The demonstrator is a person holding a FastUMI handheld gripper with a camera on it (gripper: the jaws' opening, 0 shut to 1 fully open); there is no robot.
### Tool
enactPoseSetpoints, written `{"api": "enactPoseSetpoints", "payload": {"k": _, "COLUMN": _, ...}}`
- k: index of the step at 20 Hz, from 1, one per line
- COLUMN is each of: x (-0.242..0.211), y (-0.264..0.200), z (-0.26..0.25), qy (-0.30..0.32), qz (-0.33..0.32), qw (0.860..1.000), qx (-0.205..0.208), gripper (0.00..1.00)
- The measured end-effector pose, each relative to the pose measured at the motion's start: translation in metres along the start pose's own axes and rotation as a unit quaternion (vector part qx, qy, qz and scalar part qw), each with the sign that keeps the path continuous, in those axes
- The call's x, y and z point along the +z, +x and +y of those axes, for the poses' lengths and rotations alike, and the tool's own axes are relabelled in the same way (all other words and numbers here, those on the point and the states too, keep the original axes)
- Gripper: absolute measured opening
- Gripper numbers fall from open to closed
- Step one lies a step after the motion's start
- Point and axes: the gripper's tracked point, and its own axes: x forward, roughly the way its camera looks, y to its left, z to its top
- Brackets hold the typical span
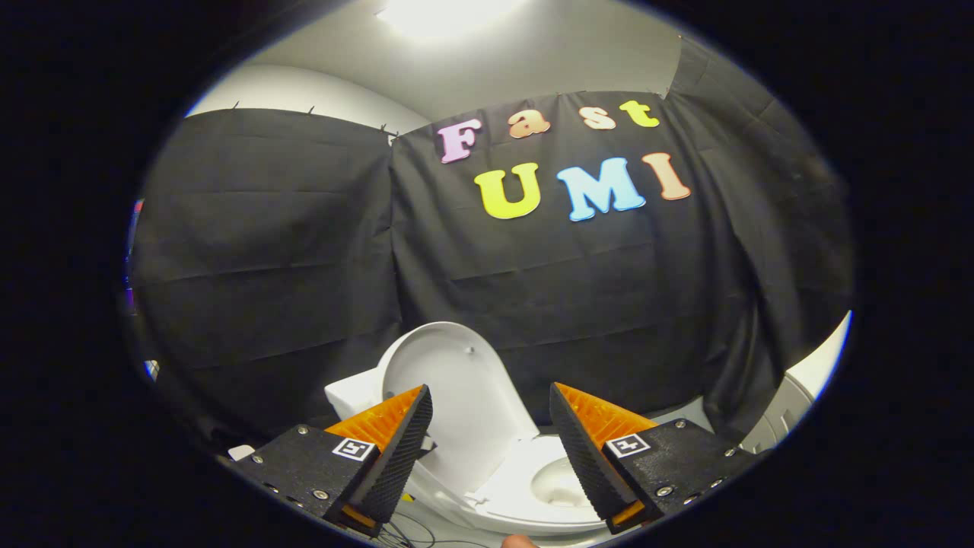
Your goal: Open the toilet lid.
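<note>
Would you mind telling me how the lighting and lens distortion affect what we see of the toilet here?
Gripper view: a ceiling light blows out to white glare overhead; fisheye bending curves the cloth wall's seams; the raised toilet lid and the bowl look sharp and evenly lit; the open tongs, holding nothing, show crisp texture.

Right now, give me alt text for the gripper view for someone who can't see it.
A white toilet stands with its lid raised upright against the tank, the bowl exposed. The gripper is open with nothing between its fingers, the lid just beyond them. Black cloth hangs behind.
</note>
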Motion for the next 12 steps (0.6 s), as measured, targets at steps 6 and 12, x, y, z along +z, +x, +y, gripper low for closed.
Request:
{"api": "enactPoseSetpoints", "payload": {"k": 6, "x": 0.031, "y": -0.043, "z": -0.066, "qy": -0.066, "qz": -0.043, "qw": 0.994, "qx": -0.07, "gripper": 0.95}}
{"api": "enactPoseSetpoints", "payload": {"k": 12, "x": 0.032, "y": -0.084, "z": -0.09, "qy": -0.079, "qz": -0.056, "qw": 0.99, "qx": -0.102, "gripper": 0.95}}
